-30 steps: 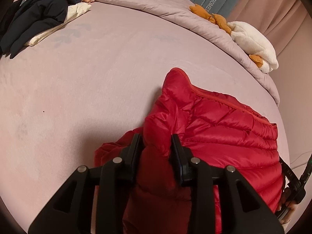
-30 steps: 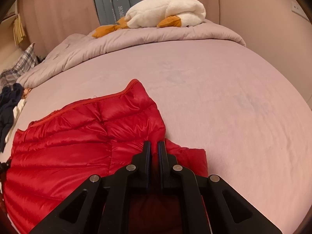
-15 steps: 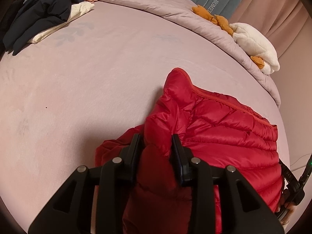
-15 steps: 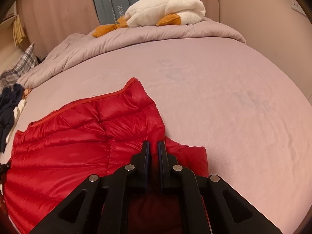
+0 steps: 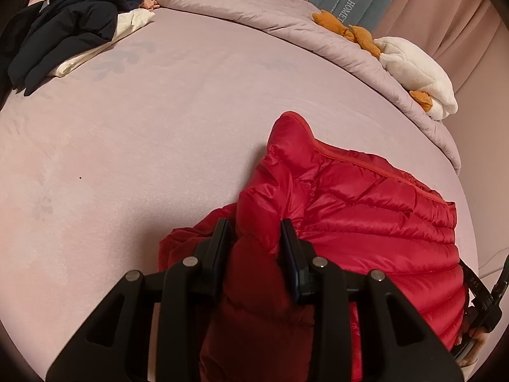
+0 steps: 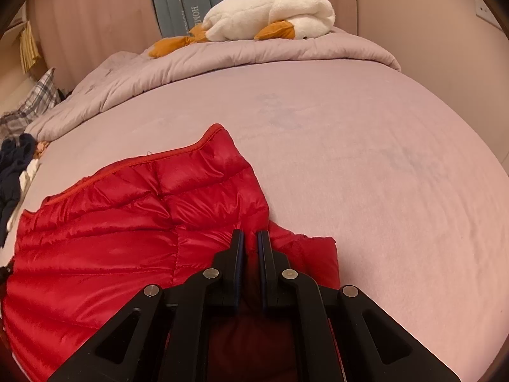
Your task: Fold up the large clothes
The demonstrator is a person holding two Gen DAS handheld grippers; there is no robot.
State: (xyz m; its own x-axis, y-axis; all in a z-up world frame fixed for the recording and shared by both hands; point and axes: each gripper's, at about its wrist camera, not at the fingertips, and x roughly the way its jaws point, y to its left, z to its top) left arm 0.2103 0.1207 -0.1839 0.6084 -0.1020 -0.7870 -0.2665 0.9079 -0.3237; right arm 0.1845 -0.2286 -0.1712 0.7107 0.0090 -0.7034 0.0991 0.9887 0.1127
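A red quilted puffer jacket (image 5: 366, 216) lies on the pink bed sheet (image 5: 143, 146), partly bunched. My left gripper (image 5: 254, 238) is shut on a thick fold of the jacket, the padding bulging between its black fingers. In the right wrist view the same red jacket (image 6: 111, 229) spreads to the left, and my right gripper (image 6: 250, 242) is shut on a thin edge of it, its jaws almost touching. At the far right edge of the left wrist view a hand (image 5: 477, 337) and part of the other tool show beside the jacket.
A heap of dark and cream clothes (image 5: 73, 25) sits at the far left of the bed. A rolled lilac duvet (image 6: 222, 60) runs along the far side with a white plush goose (image 6: 273, 12) on it. Pink curtains (image 6: 95, 25) hang behind.
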